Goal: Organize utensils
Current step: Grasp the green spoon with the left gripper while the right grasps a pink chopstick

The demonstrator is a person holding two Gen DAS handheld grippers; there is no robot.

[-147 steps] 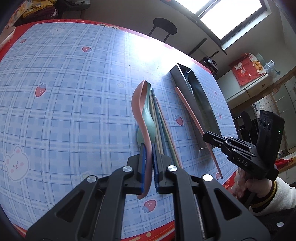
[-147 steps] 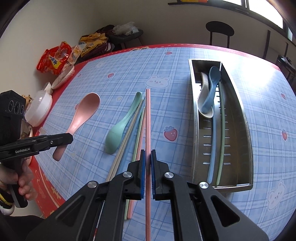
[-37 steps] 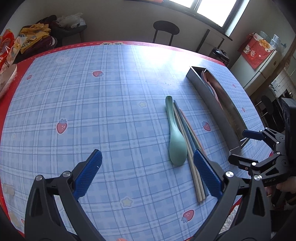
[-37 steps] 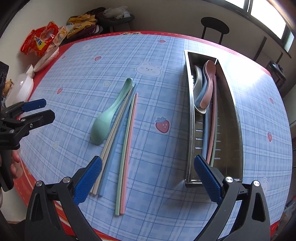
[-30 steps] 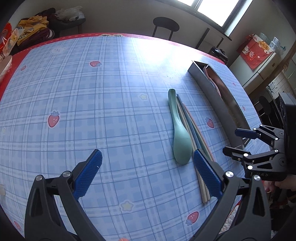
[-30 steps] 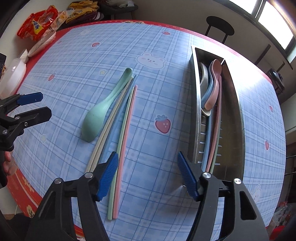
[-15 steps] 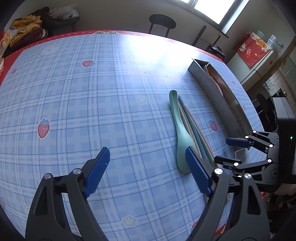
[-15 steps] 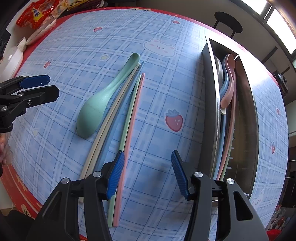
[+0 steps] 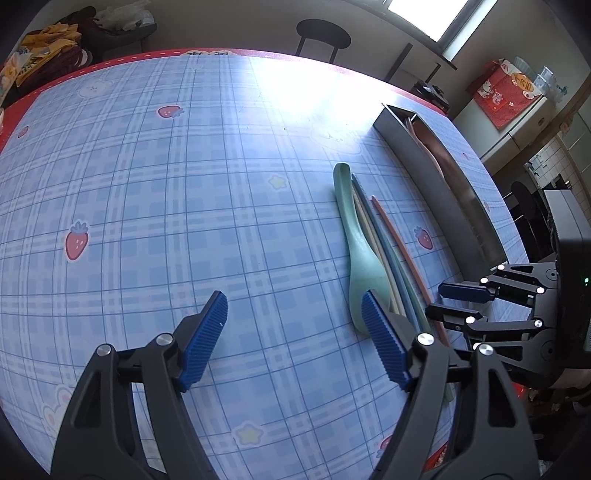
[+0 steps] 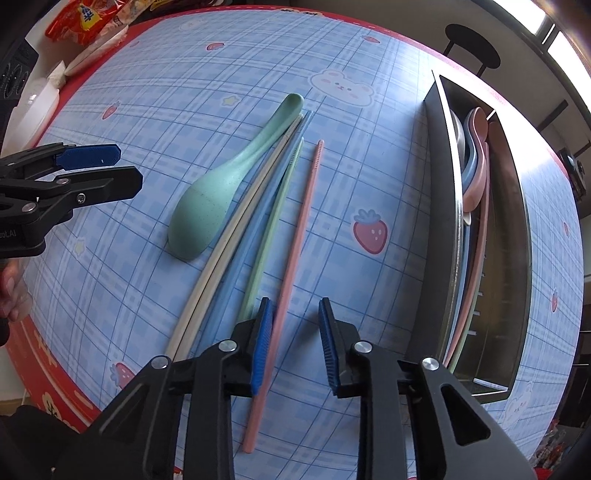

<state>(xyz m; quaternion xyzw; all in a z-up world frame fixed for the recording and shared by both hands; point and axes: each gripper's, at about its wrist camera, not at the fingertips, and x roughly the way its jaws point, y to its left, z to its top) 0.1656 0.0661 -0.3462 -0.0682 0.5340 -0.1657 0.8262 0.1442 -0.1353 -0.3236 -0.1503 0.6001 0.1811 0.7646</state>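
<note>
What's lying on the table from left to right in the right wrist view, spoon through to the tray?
Green spoon → beige chopstick → blue chopstick → green chopstick → pink chopstick → metal tray.

Matt plastic spoon (image 10: 207,206), shiny metal tray (image 10: 439,236), glossy tablecloth (image 10: 184,96).

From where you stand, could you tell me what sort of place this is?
Probably a home dining room beside a kitchen: a table under a strawberry-print tablecloth, a round black stool below a window, and snack packets at the table's edge.
</note>
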